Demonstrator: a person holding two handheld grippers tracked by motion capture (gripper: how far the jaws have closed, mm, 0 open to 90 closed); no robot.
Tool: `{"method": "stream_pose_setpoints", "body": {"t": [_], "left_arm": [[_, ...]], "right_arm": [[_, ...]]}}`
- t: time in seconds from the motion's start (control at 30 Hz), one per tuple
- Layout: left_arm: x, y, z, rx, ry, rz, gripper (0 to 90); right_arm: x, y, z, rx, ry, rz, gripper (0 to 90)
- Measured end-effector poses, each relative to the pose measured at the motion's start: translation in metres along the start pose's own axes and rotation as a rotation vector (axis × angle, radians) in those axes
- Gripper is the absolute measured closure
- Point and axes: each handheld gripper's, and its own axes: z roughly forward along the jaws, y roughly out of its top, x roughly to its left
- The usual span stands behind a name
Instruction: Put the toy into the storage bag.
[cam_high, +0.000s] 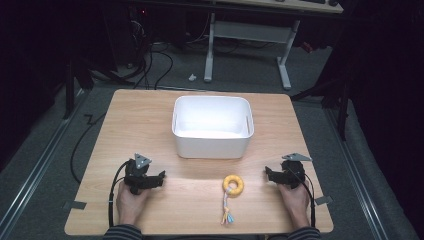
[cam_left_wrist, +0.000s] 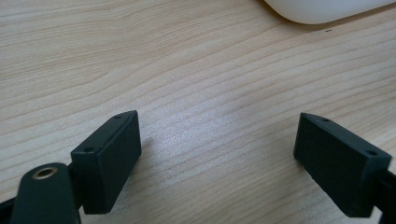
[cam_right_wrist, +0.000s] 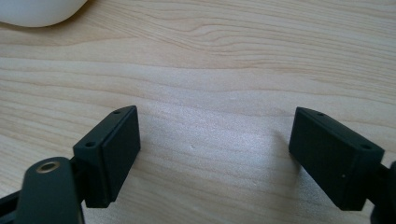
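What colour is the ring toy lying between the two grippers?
The ring toy is yellow, with a pale rope tail ending in coloured tassels; the high view shows it best.

- No text, label, brand, number or sign could be read in any of the views.
- The white bin (cam_high: 212, 131) carried no readable marking on its walls.
- The wooden table (cam_high: 140, 115) showed only its grain.
- The black pads (cam_left_wrist: 109, 154) of the grippers bore only small screw holes, no letters.
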Motion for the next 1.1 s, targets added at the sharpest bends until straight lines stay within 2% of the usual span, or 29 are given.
{"method": "stream_pose_setpoints", "body": {"t": [0.17, 0.47, 0.77, 1.1], "left_arm": [[0.000, 0.000, 0.000, 0.000, 0.000, 0.000, 15.1], [0.000, 0.000, 0.000, 0.000, 0.000, 0.000, 15.1], [0.000, 0.000, 0.000, 0.000, 0.001, 0.000, 15.1], [0.000, 0.000, 0.000, 0.000, 0.001, 0.000, 15.1]], "right_arm": [[0.000, 0.000, -0.004, 0.006, 0.001, 0.010, 25.0], [0.001, -0.004, -0.010, -0.002, 0.020, 0.013, 28.1], [0.005, -0.005, -0.025, -0.037, 0.035, -0.005, 32.6], [0.012, -0.007, -0.035, -0.049, 0.060, -0.025, 35.0]]}}
